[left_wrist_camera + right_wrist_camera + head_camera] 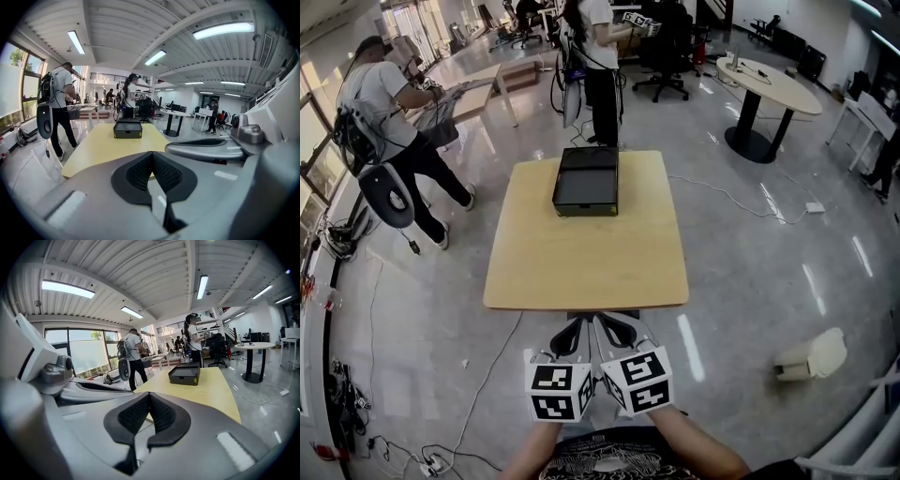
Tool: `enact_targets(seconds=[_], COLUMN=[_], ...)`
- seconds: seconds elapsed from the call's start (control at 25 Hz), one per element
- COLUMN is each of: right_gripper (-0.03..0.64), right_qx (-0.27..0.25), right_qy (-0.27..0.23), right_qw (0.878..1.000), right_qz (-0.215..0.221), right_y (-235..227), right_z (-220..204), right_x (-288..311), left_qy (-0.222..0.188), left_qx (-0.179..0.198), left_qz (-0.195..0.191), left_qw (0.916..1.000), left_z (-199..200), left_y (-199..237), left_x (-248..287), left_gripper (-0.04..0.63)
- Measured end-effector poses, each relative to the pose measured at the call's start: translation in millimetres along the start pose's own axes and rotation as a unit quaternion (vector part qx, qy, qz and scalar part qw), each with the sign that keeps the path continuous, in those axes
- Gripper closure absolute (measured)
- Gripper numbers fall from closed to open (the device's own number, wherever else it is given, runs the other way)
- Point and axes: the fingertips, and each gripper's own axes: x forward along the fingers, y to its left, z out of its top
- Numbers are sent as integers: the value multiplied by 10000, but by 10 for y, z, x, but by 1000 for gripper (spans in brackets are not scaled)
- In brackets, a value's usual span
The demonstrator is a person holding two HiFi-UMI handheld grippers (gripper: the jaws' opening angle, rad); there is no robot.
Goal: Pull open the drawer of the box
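**Black box at upper centre, grippers low in frame**

Black box (587,180) sits on the far end of the tan wooden table (581,272). Left gripper (578,324) and right gripper (603,322) hang side by side just off the near table edge, jaws pressed together, nothing between them, well apart from the box.

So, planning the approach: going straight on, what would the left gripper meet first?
Probably the dark grey rectangular box far down the pale wooden table; the left gripper seems above the tabletop, but depth is unclear.
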Motion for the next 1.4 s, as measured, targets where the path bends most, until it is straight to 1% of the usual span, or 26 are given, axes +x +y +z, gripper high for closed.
enact_targets(seconds=[0.08, 0.12, 0.2, 0.28, 0.36, 0.44, 0.56, 0.64, 0.76, 0.84, 0.92, 1.04, 1.12, 1.28, 1.4], right_gripper=[611, 611, 611, 611, 611, 611, 611, 611, 611, 611, 611, 611, 611, 611, 611], right_qx=[8, 16, 33, 53, 86, 130, 194, 228, 239, 230, 234, 207, 131, -143, -500], right_qy=[1, 2, 11, 28, 53, 74, 83, 107, 141, 152, 163, 206, 238, 290, 355], right_qw=[10000, 10000, 9999, 9997, 9995, 9991, 9983, 9976, 9965, 9957, 9948, 9939, 9931, 9905, 9872], right_qz=[-54, -87, -155, -224, -308, -400, -541, -641, -786, -888, -974, -1062, -1143, -1340, -1469], right_y=[-67, -49, 82, 303, 578, 875, 1396, 1782, 2392, 2874, 3507, 4553, 5140, 6196, 6799], right_z=[339, 464, 648, 817, 1039, 1386, 1986, 2308, 2859, 3268, 3591, 3917, 4102, 4309, 4299], right_x=[588, 958, 1842, 2848, 3917, 5028, 6825, 8052, 9638, 10458, 11197, 12294, 12976, 14231, 14975], left_qy=[29, 39, 60, 81, 103, 135, 184, 192, 202, 209, 206, 195, 179, 145, 105], left_qx=[1, 0, -1, 0, 8, 37, 142, 171, 199, 225, 266, 331, 348, 375, 303], left_qz=[-57, -89, -160, -240, -330, -417, -540, -640, -793, -911, -1039, -1224, -1326, -1479, -1586], left_qw=[10000, 10000, 9999, 9997, 9994, 9990, 9983, 9976, 9964, 9954, 9940, 9917, 9904, 9882, 9868], left_z=[322, 435, 586, 718, 902, 1205, 1726, 2006, 2482, 2819, 3056, 3255, 3368, 3417, 3296], left_y=[482, 813, 1639, 2612, 3675, 4798, 6639, 7905, 9607, 10581, 11551, 13021, 13914, 15569, 16527], left_x=[340, 516, 880, 1241, 1583, 1913, 2412, 2739, 3069, 3092, 2948, 2666, 2542, 2330, 2222], left_gripper=[575, 575, 575, 575, 575, 575, 575, 575, 575, 575, 575, 575, 575, 575, 575])
